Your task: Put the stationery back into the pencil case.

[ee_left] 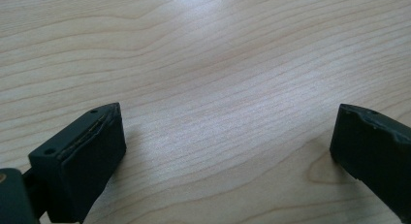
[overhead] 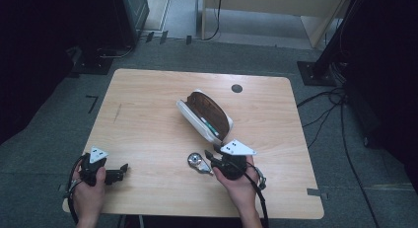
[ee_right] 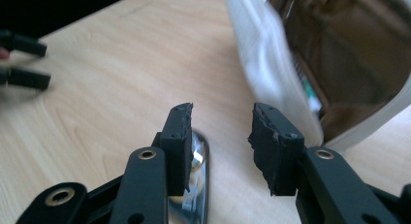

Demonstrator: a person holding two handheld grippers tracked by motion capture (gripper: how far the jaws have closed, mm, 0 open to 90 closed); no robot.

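Note:
A white pouch (overhead: 190, 114) lies open on its side mid-table, its brown lining showing and a green pen (overhead: 210, 126) inside. Just in front of it a shiny metal object (overhead: 196, 161) rests on the wood. My right gripper (overhead: 209, 157) sits right beside that object, pointing left and toward the pouch. In the right gripper view its jaws (ee_right: 220, 112) are open with nothing between them; the metal object (ee_right: 199, 158) lies under the left jaw and the pouch (ee_right: 271, 64) is close ahead. My left gripper (overhead: 123, 169) rests at the front left, wide open (ee_left: 228, 110) over bare wood.
The wooden table (overhead: 148, 114) has a dark round grommet (overhead: 236, 88) near its far edge. Dark stands and cables (overhead: 340, 104) ring the table on the grey floor. Bare tabletop lies between the two grippers and left of the pouch.

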